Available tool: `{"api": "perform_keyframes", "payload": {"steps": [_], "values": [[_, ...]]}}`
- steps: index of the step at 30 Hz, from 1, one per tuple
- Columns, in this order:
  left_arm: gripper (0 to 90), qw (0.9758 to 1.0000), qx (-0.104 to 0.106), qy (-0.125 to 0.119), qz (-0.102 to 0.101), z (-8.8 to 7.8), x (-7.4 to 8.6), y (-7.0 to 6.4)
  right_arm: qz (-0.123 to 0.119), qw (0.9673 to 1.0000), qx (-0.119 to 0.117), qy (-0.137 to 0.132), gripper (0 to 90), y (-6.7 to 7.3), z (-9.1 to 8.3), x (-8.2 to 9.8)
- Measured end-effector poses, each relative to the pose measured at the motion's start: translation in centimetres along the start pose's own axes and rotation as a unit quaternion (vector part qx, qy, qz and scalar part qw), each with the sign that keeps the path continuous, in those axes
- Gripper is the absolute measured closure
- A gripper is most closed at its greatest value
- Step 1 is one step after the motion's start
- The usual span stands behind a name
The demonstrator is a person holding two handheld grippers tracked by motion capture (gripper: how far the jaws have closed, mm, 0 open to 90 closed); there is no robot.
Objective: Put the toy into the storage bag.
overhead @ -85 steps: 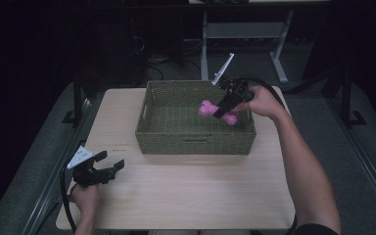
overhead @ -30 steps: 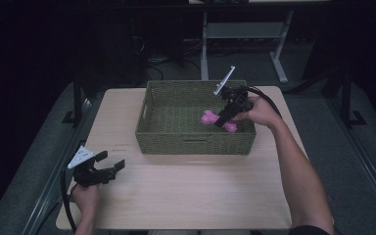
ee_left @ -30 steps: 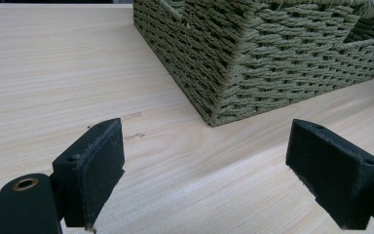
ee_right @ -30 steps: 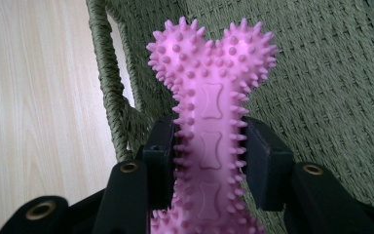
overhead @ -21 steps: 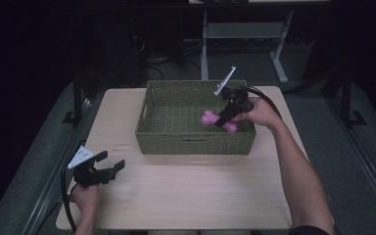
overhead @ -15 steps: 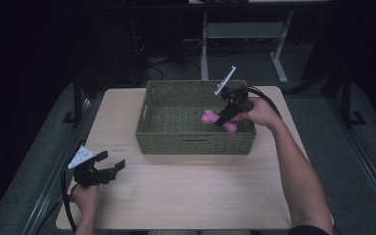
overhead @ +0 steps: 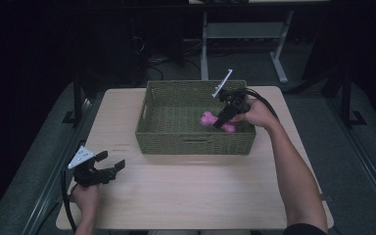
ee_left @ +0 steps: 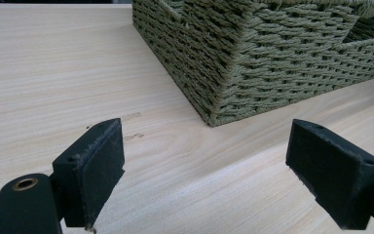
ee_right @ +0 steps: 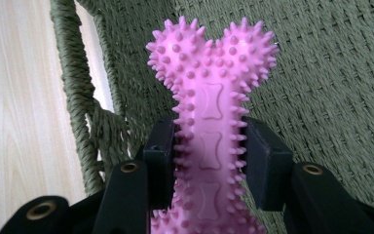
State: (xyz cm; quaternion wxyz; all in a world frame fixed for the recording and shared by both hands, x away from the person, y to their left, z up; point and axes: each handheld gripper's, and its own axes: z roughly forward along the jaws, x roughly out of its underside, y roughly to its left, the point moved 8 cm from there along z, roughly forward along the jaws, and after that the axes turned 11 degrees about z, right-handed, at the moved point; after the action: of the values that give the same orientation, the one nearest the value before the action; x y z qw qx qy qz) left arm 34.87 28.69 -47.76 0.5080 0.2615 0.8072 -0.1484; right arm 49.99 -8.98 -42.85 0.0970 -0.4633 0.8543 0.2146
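A green woven rectangular basket (overhead: 196, 142) stands on the pale wooden worktop (overhead: 196, 196), toward its far edge and about midway across. Over the basket's right half, the right hand-held gripper (overhead: 222, 121) has a pink spiky bone-shaped toy (overhead: 208, 118) between its jaws. The left hand-held gripper (overhead: 110, 164) sits at the worktop's near left corner, well apart from the basket.
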Motion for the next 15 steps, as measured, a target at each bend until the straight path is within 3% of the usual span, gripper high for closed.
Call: {"api": "perform_keyframes", "payload": {"steps": [15], "values": [[13.6, 1.0000, 0.000, 0.000, -0.001, 0.0, 0.0, 0.1, 0.002, 0.9999, -0.003, 0.014, 58.3, -0.1, 1.6, -0.1]]}}
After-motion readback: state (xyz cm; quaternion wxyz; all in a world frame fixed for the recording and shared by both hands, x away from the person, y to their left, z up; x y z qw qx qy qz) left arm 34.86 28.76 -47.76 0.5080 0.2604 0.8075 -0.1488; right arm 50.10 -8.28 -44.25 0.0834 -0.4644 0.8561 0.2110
